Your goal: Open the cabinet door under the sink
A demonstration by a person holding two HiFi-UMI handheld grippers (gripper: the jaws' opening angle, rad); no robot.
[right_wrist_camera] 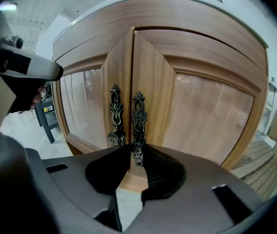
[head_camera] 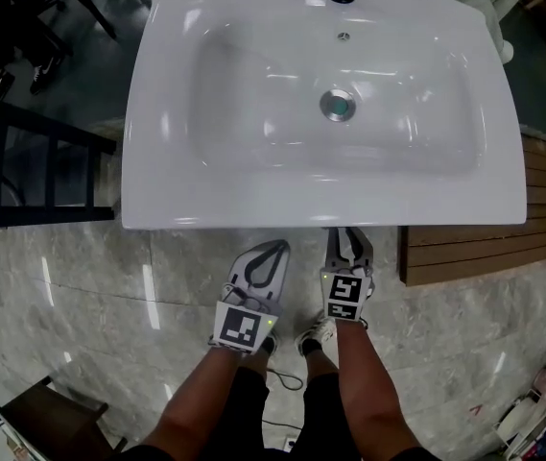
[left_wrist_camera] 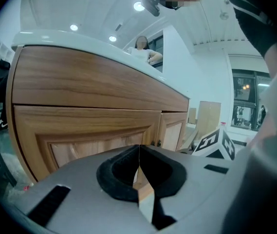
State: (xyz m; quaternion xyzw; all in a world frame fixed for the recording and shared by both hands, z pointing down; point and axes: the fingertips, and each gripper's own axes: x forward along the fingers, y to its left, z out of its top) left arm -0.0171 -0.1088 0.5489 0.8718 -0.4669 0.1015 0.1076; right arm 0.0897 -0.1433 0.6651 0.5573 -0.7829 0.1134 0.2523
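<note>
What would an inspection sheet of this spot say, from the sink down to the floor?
Surface: white sink, nothing in the basin but its drain.
Job's things: two wooden cabinet doors, apparently shut; left handle and right handle side by side.
Clutter: small items at the floor's edge, too small to tell.
Grippers: left gripper shut, holding nothing; right gripper closed on the right handle's lower end.
Cables: a thin cord on the floor by the feet.
Surroundings: marble floor, wooden decking, black frame.
</note>
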